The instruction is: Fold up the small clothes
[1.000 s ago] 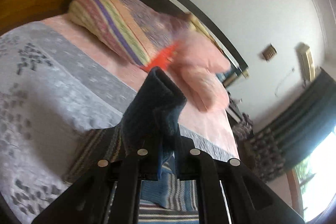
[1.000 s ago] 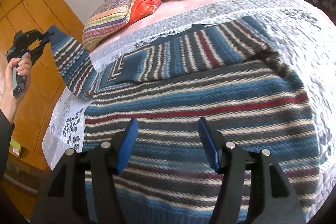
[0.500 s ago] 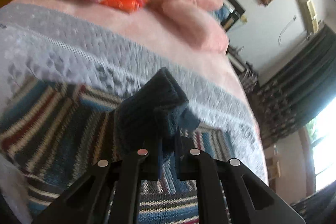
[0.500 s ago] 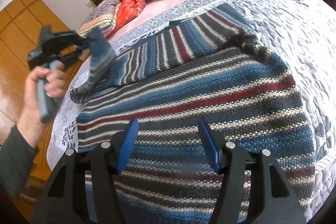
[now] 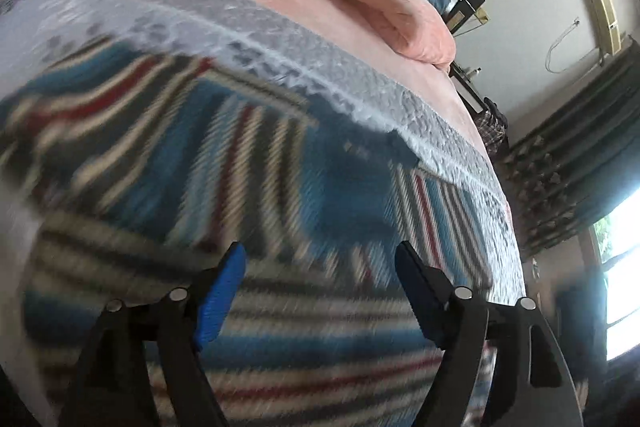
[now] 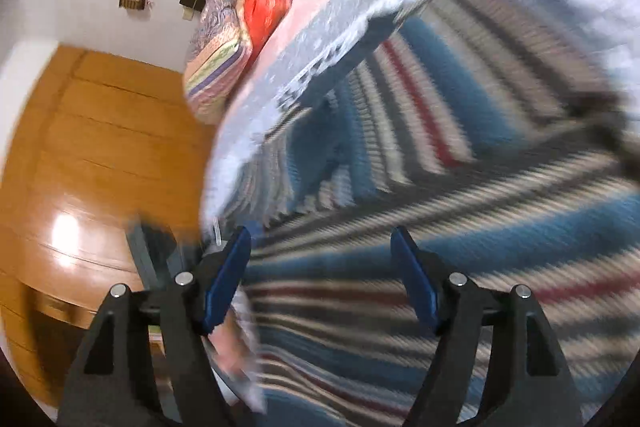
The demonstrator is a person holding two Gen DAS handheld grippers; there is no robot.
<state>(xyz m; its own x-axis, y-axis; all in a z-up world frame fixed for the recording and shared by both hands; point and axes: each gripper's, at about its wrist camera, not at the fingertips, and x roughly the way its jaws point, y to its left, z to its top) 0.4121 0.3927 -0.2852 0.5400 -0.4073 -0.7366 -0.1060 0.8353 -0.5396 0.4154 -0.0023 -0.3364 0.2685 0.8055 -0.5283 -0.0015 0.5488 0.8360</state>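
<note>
Two tools, both wide and holding nothing, above a striped sweater on the bed.

The sweater (image 5: pixel 280 187) lies spread flat on the grey quilt (image 5: pixel 320 67), one sleeve laid across its body, probably so the fold can go on. The left tool (image 5: pixel 320 291) hangs over its middle, fabric just below the fingers. The right tool (image 6: pixel 320 279) sits over its edge beside the wardrobe (image 6: pixel 100 147). Both views are blurred, so contact cannot be told.
</note>
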